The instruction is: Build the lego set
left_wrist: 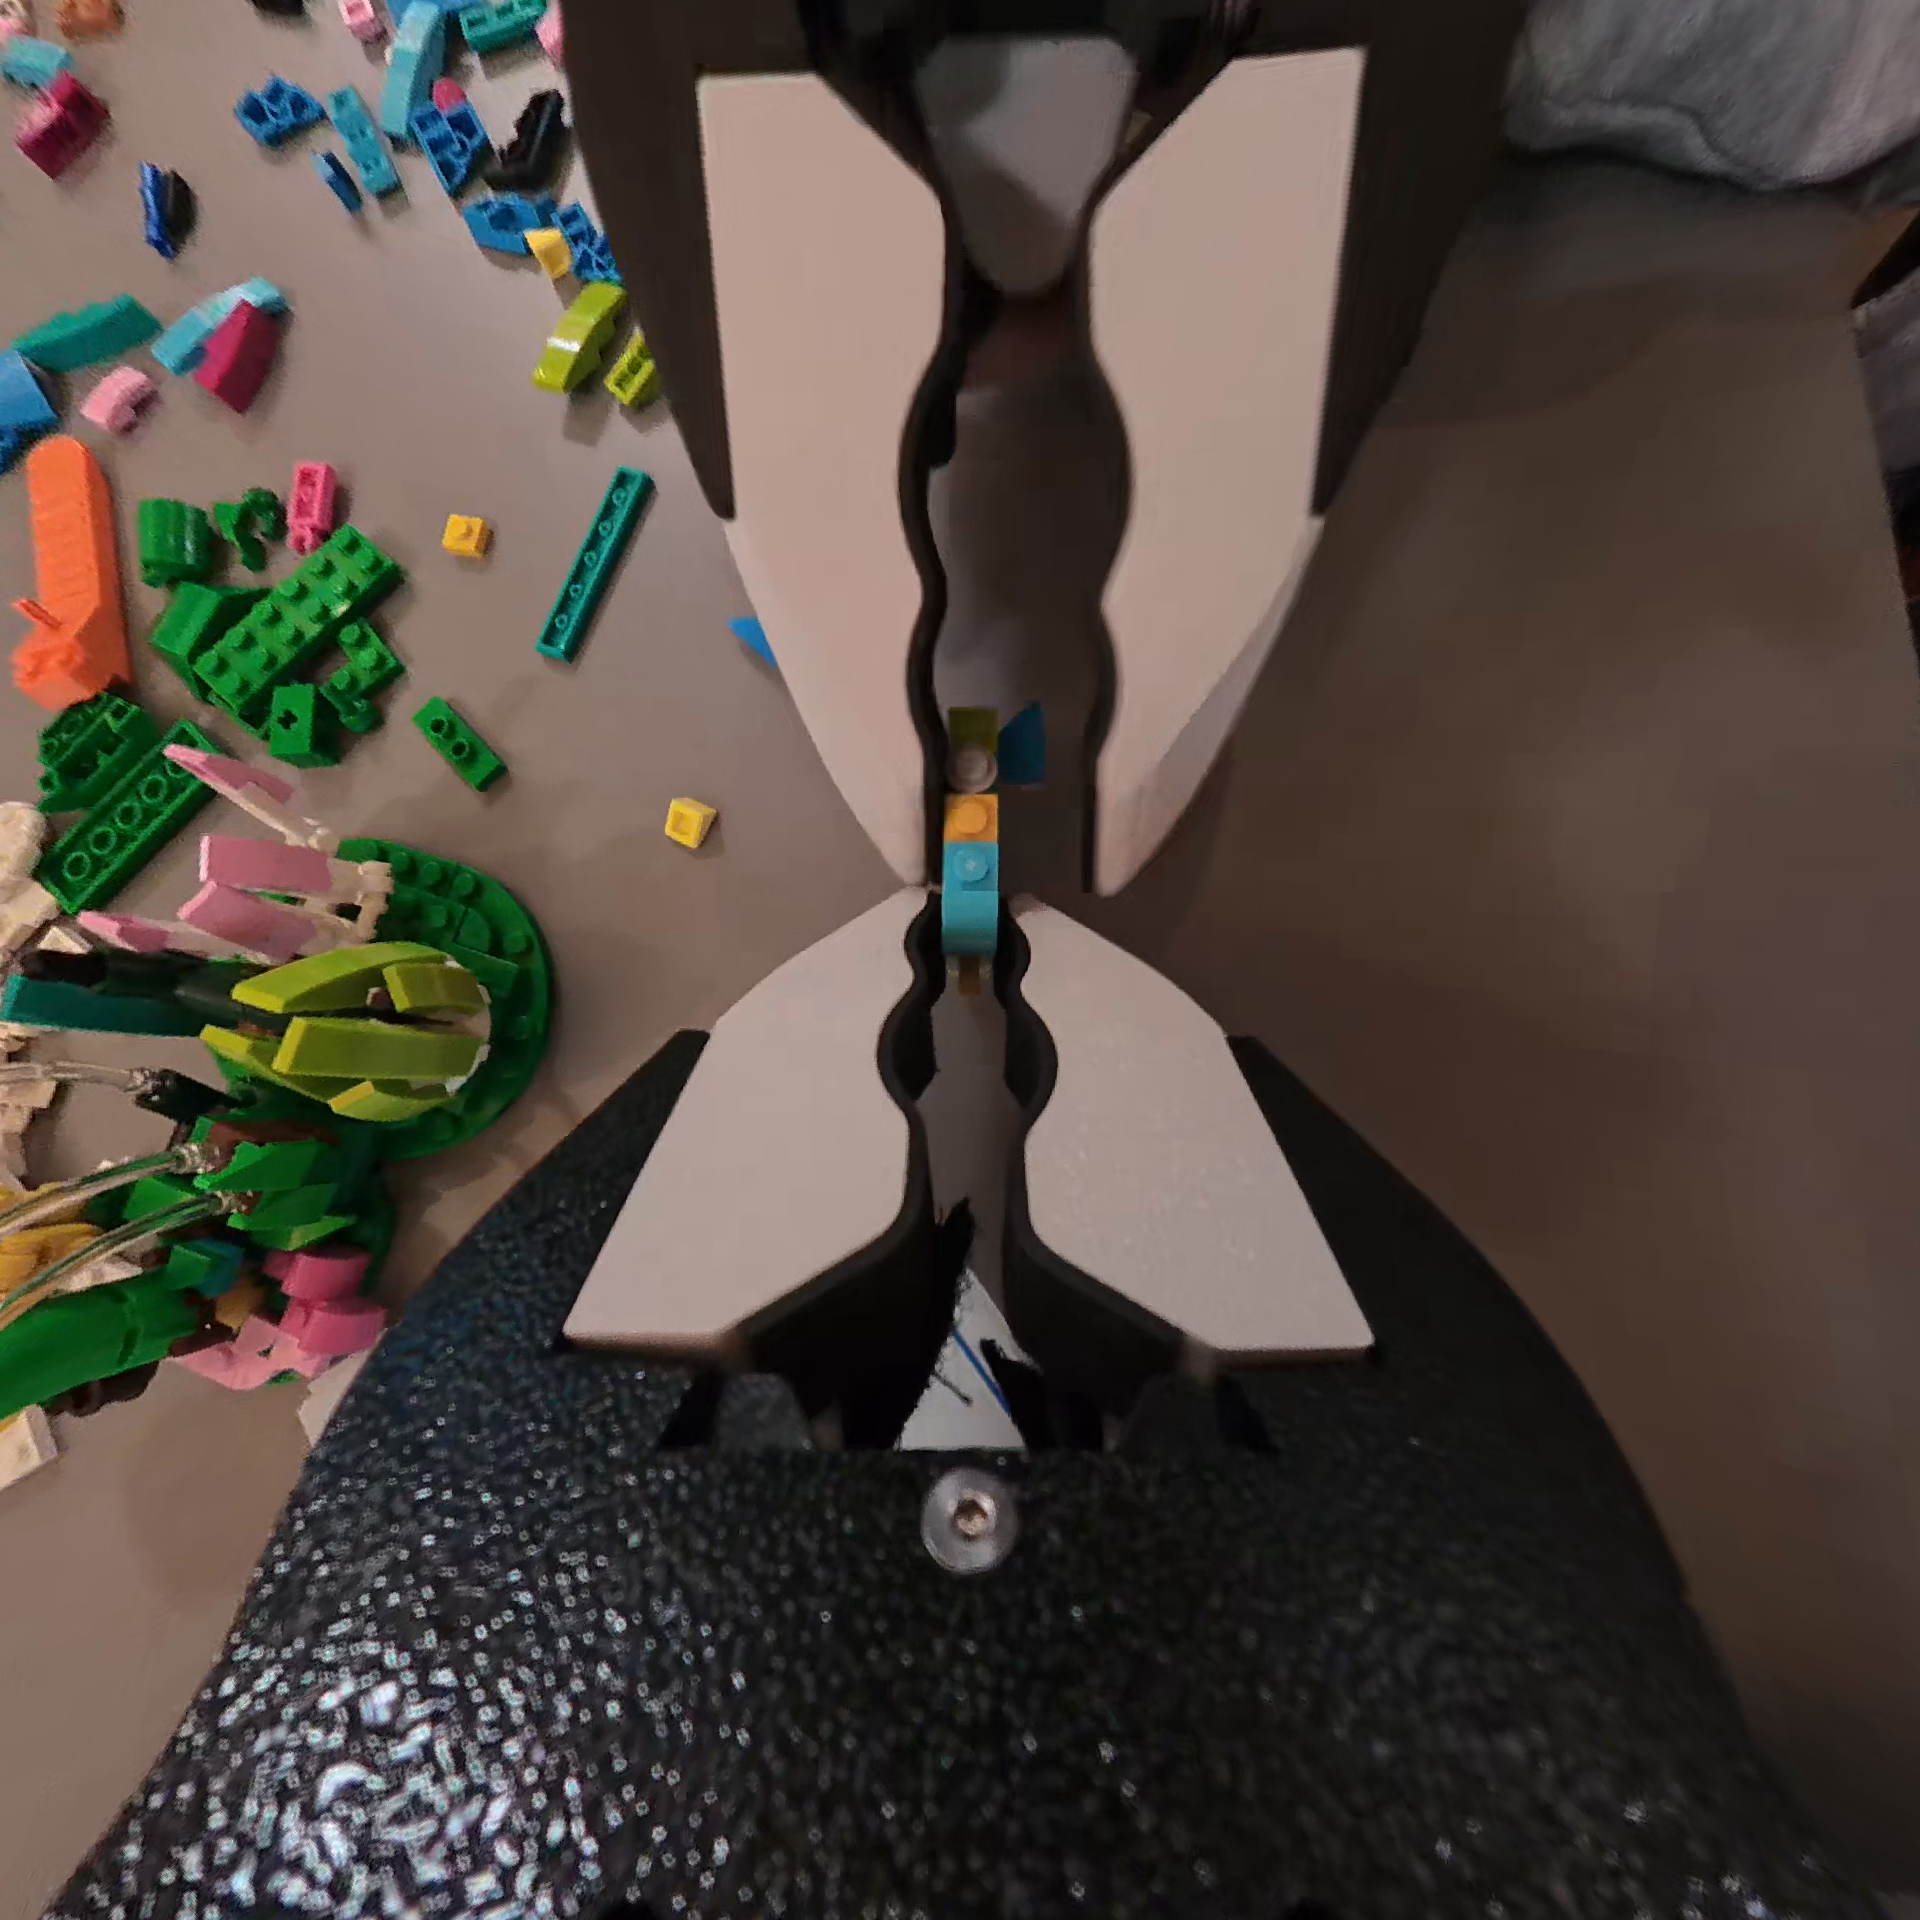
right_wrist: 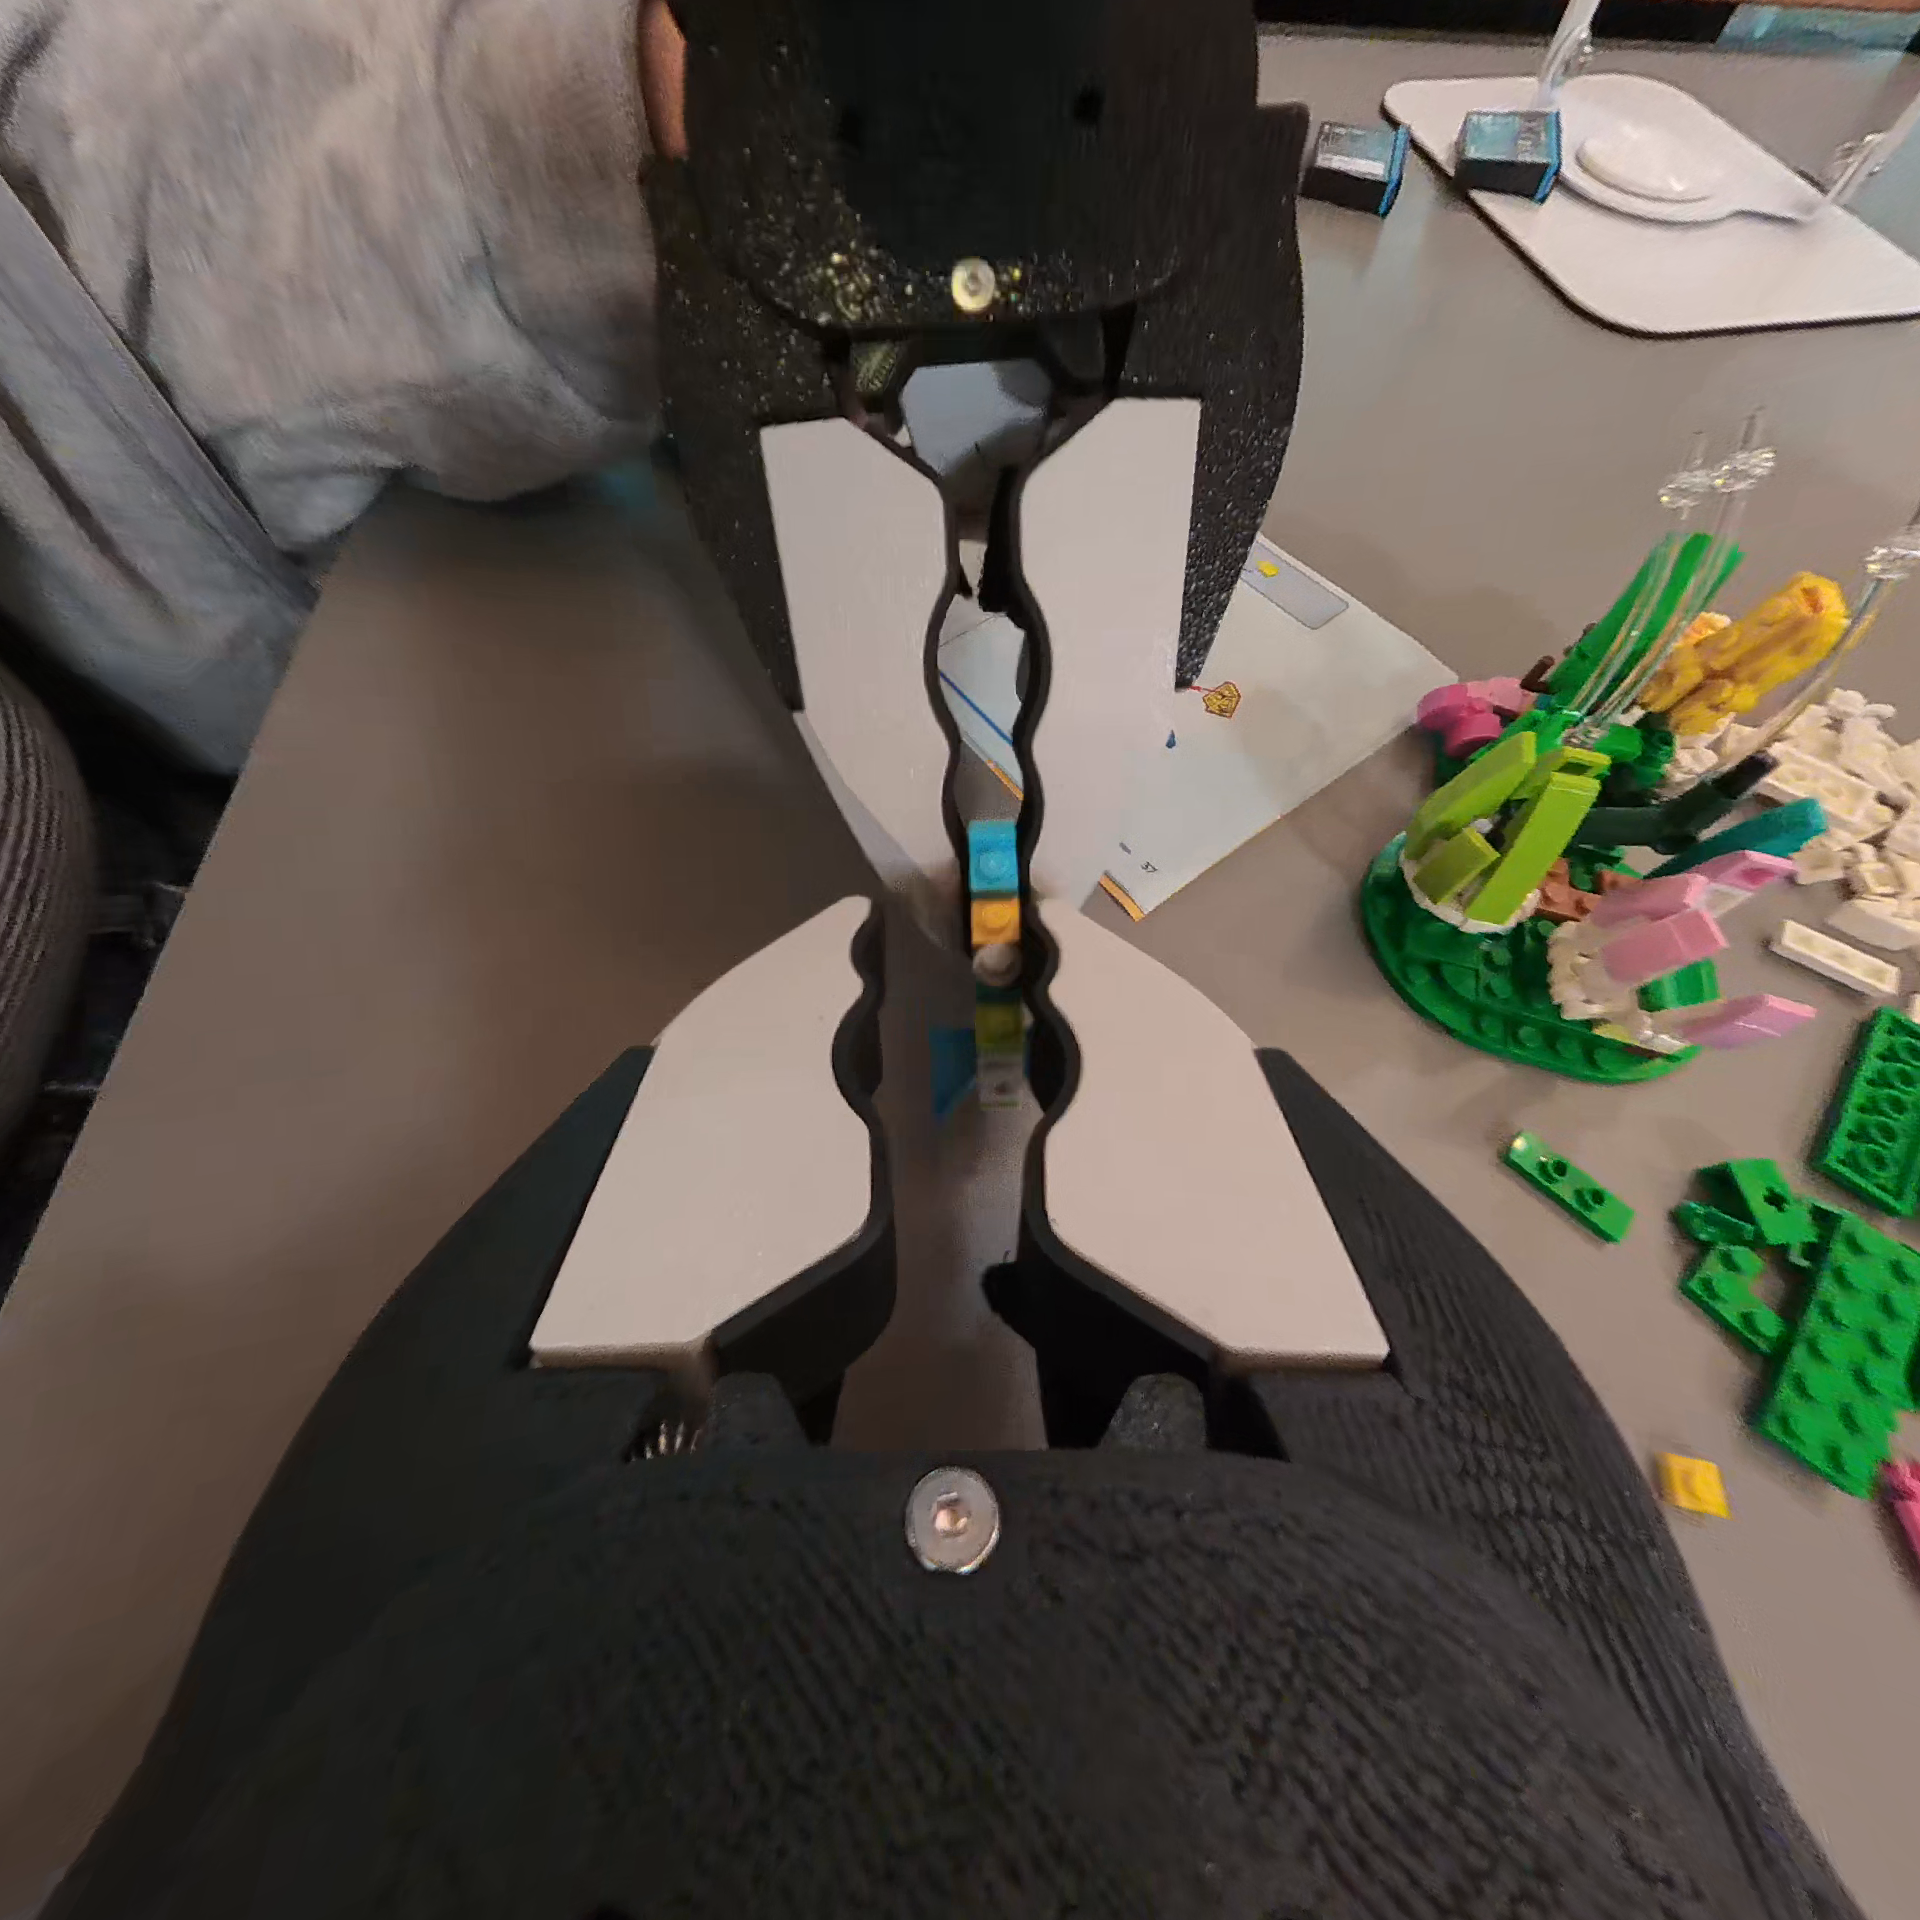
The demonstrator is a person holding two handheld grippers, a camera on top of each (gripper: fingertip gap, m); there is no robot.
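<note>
Two grippers meet tip to tip over my grey table point(right_wrist: 520, 831), and between them runs one narrow brick stack point(left_wrist: 972, 852). From my left gripper point(left_wrist: 971, 930) I see its turquoise end sitting right between my fingertips, with the fingers point(left_wrist: 800, 1122) drawn in close on either side; the orange piece, a grey stud and the lime and blue pieces run on into the opposite pair. I read my left fingers as clamped on that turquoise end.

From my right gripper point(right_wrist: 961, 997) the same stack lies along the gap, lime end nearest me, hard against the inner edge of my right-hand finger point(right_wrist: 1174, 1143). The other finger stands a little off it, so I cannot tell whether this pair is truly pinching.

Off to one side stands the green-based flower model point(right_wrist: 1558, 914), with lime leaves and pink petals. Loose green plates point(right_wrist: 1839, 1330) lie near it, and a heap of blue, pink and orange pieces point(left_wrist: 312, 156) sits farther back. An instruction booklet point(right_wrist: 1278, 748) lies flat under the left gripper. A grey sleeve point(right_wrist: 312, 260) shows behind that gripper.
</note>
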